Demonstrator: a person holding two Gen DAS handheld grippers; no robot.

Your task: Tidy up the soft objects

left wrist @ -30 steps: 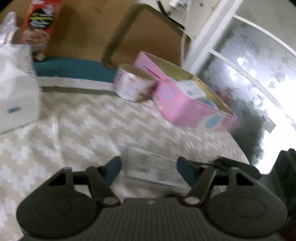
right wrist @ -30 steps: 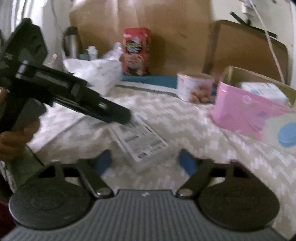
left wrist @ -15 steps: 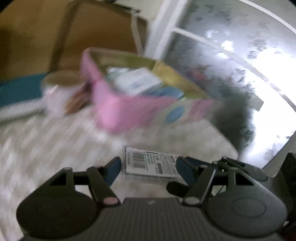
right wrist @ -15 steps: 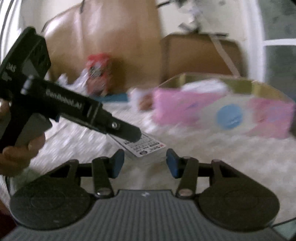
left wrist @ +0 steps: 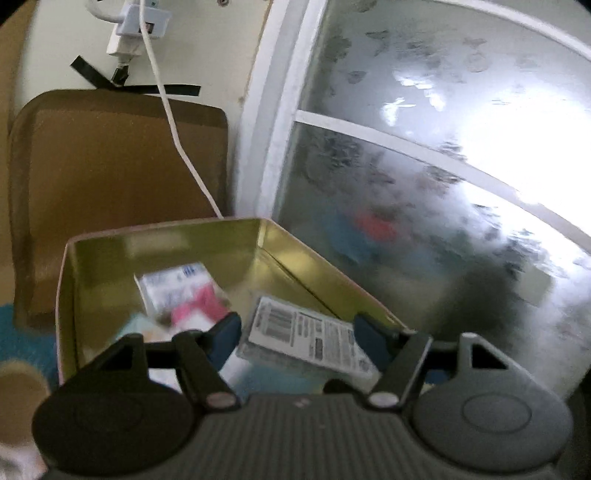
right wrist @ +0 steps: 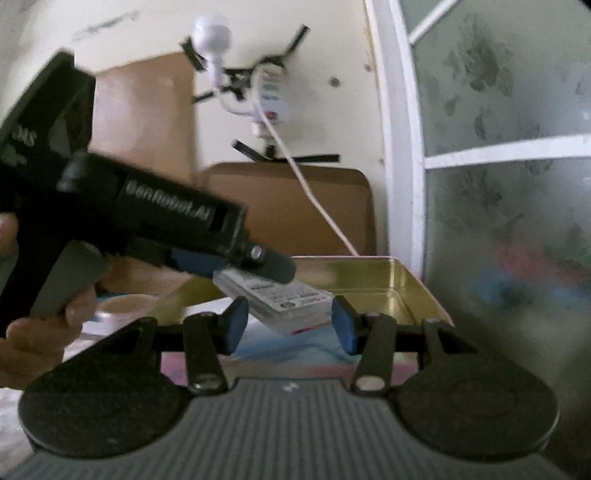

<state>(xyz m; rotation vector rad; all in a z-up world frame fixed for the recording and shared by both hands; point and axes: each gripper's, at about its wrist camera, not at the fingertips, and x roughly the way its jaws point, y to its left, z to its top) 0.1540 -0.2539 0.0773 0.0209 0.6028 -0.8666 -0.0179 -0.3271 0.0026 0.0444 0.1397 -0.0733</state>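
Teal mat (left wrist: 22, 332); gold-lined tin (left wrist: 166, 240), cup (left wrist: 18, 387)

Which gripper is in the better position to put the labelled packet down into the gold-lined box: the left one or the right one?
Left. The left gripper has the labelled packet between its fingers, above the open box. The right gripper is open and only near the packet.

A brown board (left wrist: 110, 184) leans against the cream wall (left wrist: 221, 44) at nine o'clock of the left wrist view. At eleven o'clock a white power adapter (left wrist: 136, 33) hangs there, with black tape strips (left wrist: 162, 88) under it and a white cable (left wrist: 177, 136) trailing down. A frosted window (left wrist: 443, 166) in a white frame (left wrist: 266, 110) fills the right, from one to four o'clock.
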